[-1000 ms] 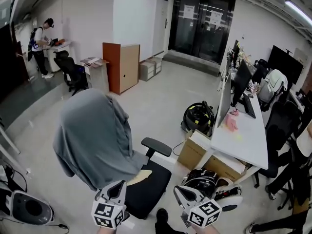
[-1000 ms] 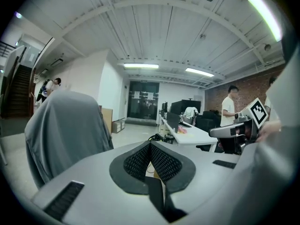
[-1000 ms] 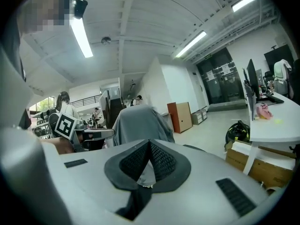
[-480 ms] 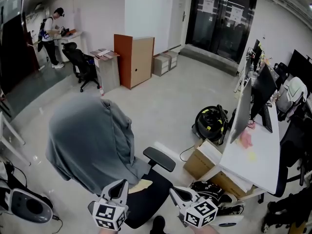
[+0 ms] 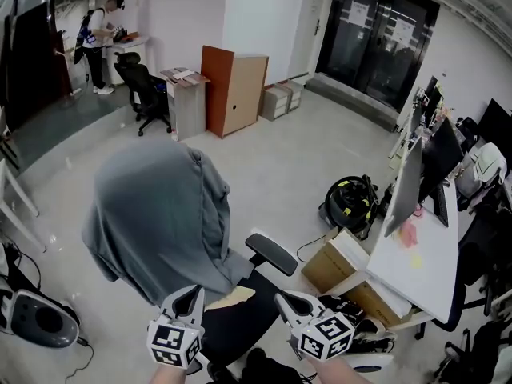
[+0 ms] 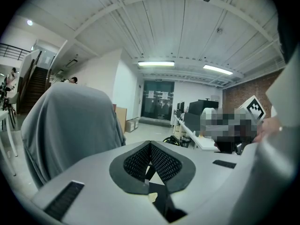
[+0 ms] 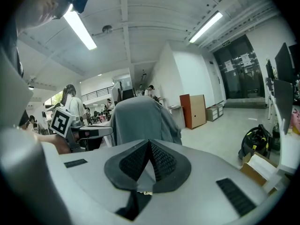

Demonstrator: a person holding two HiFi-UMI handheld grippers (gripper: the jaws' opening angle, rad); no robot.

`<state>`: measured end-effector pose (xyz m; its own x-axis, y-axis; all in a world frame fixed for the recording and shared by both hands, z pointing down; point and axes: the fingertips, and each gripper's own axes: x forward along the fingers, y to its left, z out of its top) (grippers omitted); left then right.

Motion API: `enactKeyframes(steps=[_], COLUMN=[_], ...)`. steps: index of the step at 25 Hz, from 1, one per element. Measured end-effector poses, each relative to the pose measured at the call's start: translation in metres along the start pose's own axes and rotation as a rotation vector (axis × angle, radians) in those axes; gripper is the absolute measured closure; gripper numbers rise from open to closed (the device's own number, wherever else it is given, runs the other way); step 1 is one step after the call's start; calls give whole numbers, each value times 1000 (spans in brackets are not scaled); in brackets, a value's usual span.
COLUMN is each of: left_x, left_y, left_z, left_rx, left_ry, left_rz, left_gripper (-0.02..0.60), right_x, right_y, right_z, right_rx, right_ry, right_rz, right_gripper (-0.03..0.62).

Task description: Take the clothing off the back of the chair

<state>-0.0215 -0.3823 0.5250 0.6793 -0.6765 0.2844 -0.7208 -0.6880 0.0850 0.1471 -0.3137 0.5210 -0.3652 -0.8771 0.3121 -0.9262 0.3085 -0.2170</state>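
A grey garment [image 5: 160,214] hangs draped over the back of a black office chair [image 5: 240,314] and covers the backrest fully. It shows at the left in the left gripper view as grey garment [image 6: 70,125] and in the middle of the right gripper view as grey garment [image 7: 143,121]. My left gripper [image 5: 188,301] sits at the lower edge of the head view, just short of the cloth's lower hem, shut and empty. My right gripper [image 5: 290,302] hovers over the seat's right side, also shut with nothing in it.
The chair's armrest [image 5: 272,253] juts out right of the garment. Cardboard boxes [image 5: 340,262] and a white desk [image 5: 416,254] with monitors stand at the right. A yellow-black vacuum [image 5: 350,202] is on the floor. A person [image 5: 102,42] stands far back left by another chair.
The head view has shifted, so the chair and garment now sit slightly higher and more to the right. Both grippers have stayed shut at the lower edge and moved closer to the chair.
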Motion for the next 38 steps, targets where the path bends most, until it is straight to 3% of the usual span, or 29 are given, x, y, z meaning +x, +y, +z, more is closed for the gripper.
enactKeyframes(steps=[5,10,14,21,28,33,38], left_x=[-12,-4,4,39,87,117,133], left_y=[30,67,97,137,147,155,167], left_z=[-17,-19,-17,-11,-17,-26,-33], left_rx=[-32,-44,-67,-79,-112,-130,-151], left_ry=[26,45,70,96,107,106,103], left_rz=[33,111,204,334,377,402,431], left_gripper=[578,577,577,577,577,577,576], right_x=[26,71,115,202,279,327,368], right_y=[27,26,16,-17,-39,-44,-51], right_z=[-14,-9,-1,25,45,39,28], right_rx=[-17,-25,-30,-67,-139,-151,-147], right_ry=[57,75,106,132,164,190,229], right_rz=[42,110,180,292,360,402,401], right_gripper=[577,571,494,436,376,315,293])
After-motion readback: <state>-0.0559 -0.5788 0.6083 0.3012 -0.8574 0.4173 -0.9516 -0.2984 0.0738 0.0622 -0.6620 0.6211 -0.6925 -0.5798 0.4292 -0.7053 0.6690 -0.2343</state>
